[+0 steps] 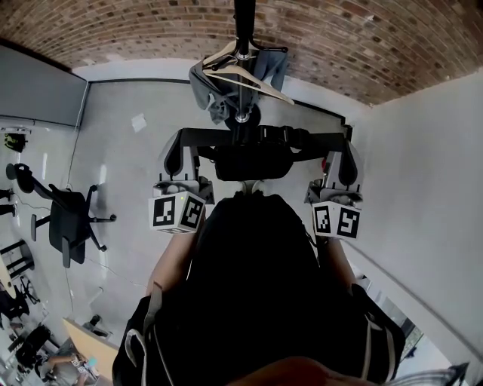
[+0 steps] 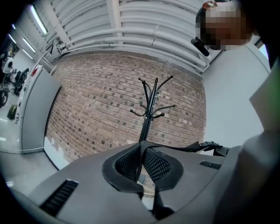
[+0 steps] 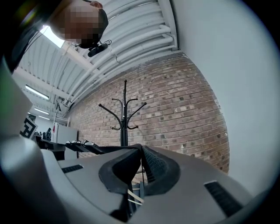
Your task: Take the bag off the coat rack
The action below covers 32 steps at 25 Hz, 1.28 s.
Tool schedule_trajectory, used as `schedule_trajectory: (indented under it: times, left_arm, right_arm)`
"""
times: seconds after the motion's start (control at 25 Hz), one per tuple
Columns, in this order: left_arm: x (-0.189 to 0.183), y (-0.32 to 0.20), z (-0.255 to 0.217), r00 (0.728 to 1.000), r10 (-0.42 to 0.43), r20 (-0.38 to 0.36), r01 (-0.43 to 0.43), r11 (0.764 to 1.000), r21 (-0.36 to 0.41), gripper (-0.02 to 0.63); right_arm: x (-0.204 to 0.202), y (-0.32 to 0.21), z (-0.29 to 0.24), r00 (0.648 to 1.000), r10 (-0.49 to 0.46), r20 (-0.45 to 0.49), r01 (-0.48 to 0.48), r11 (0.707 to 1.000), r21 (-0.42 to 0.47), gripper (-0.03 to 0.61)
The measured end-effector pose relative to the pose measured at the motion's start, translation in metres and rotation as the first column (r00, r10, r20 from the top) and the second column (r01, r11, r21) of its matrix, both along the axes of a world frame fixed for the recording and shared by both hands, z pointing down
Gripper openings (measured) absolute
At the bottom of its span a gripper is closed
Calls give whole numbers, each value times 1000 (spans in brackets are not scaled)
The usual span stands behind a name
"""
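Before coat rack (image 1: 244,22), bag (image 1: 253,162), seemingly closed.

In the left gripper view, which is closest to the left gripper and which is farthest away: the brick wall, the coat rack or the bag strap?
1. Bag strap: pinched in the shut jaws of the left gripper, running off to the right.
2. Coat rack: straight ahead, in the middle of the view.
3. Brick wall: behind the coat rack, farthest back.

Head view looks steeply down; both gripper views tilt upward, sharing the coat rack (image 2: 148,109).
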State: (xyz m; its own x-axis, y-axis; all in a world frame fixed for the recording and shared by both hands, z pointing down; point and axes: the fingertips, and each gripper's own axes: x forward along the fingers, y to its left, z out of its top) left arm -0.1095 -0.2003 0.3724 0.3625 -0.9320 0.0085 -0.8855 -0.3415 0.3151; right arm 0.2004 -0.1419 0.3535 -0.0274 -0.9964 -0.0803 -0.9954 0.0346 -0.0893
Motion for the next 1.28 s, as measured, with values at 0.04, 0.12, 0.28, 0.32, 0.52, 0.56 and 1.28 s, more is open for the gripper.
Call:
schedule_trajectory:
  times: [0.04, 0.12, 0.28, 0.32, 0.52, 0.56, 1.28]
  left_arm:
    - [-1, 1, 0, 1000, 2, -6, -2, 1000, -8, 23]
    - [-2, 3, -1, 1000, 6, -9, -6, 1000, -13, 23]
    - [-6, 9, -12, 1000, -15, 4, 15, 1000, 2, 23]
    - [-8, 10, -13, 1000, -22, 5, 22, 1000, 7, 23]
    - [-19, 19, -22, 997, -50, 59, 48, 998, 33, 23]
    - [-20, 23, -25, 997, -51, 58, 49, 998, 36, 23]
    - [-25, 33, -20, 993, -53, 102, 48, 997, 53, 23]
  right_arm:
    - [-1, 0, -2, 1000, -6, 2, 6, 1000, 8, 21]
    - [-2, 0, -5, 1000, -13, 1, 13, 1000, 21, 21]
    - [-5, 1, -8, 1000, -19, -6, 20, 1000, 19, 21]
    - [-6, 1, -8, 1000, -20, -7, 21, 1000, 16, 21]
    - [-17, 6, -14, 999, -46, -17, 47, 999, 17, 21]
    - [-19, 7, -16, 998, -52, -24, 52, 998, 19, 21]
    - [-20, 1, -24, 995, -50, -81, 51, 999, 11, 21]
